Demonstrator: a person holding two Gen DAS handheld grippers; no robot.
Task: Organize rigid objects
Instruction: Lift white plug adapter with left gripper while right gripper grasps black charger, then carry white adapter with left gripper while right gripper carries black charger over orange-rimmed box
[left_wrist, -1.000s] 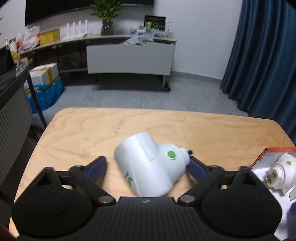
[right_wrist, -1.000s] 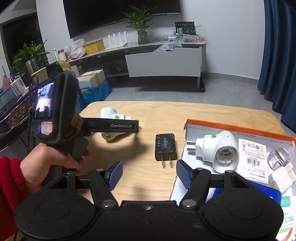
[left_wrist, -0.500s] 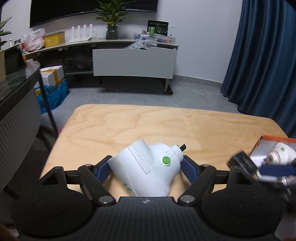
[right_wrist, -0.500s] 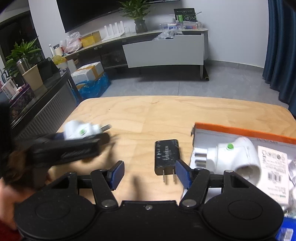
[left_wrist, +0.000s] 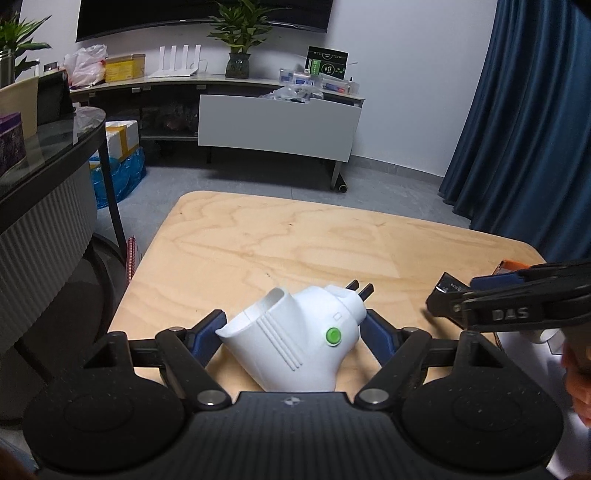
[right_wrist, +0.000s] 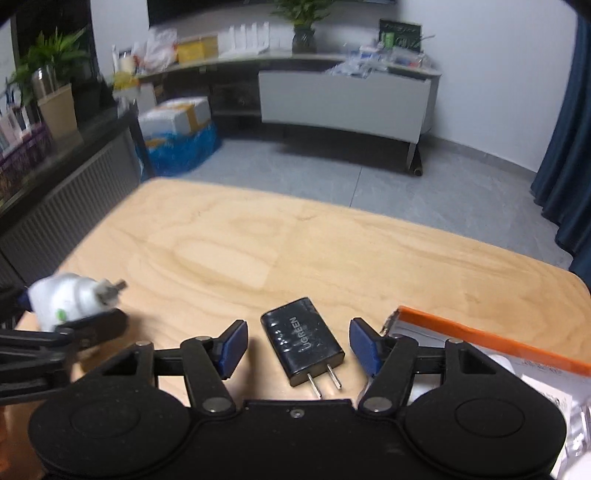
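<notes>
**Two plugs in hand's reach, neither boxed yet**

Left wrist view: the left gripper (left_wrist: 291, 330) is clenched on the white adapter (left_wrist: 295, 339), both blue pads pressed against its sides, prongs pointing away toward the far edge of the table (left_wrist: 295, 240). It appears lifted clear of the wood, though the camera body hides its underside. At the right edge the right gripper (left_wrist: 491, 295) reaches in sideways, and only an orange sliver of the box (left_wrist: 511, 265) shows.

Right wrist view: the right gripper's jaws are closing around the black charger (right_wrist: 303, 341), which lies flat between them, pads not yet touching. The box beside it already holds white items (mostly cut off), so both pieces are judged still to go in. The left side is motion-blurred.
</notes>
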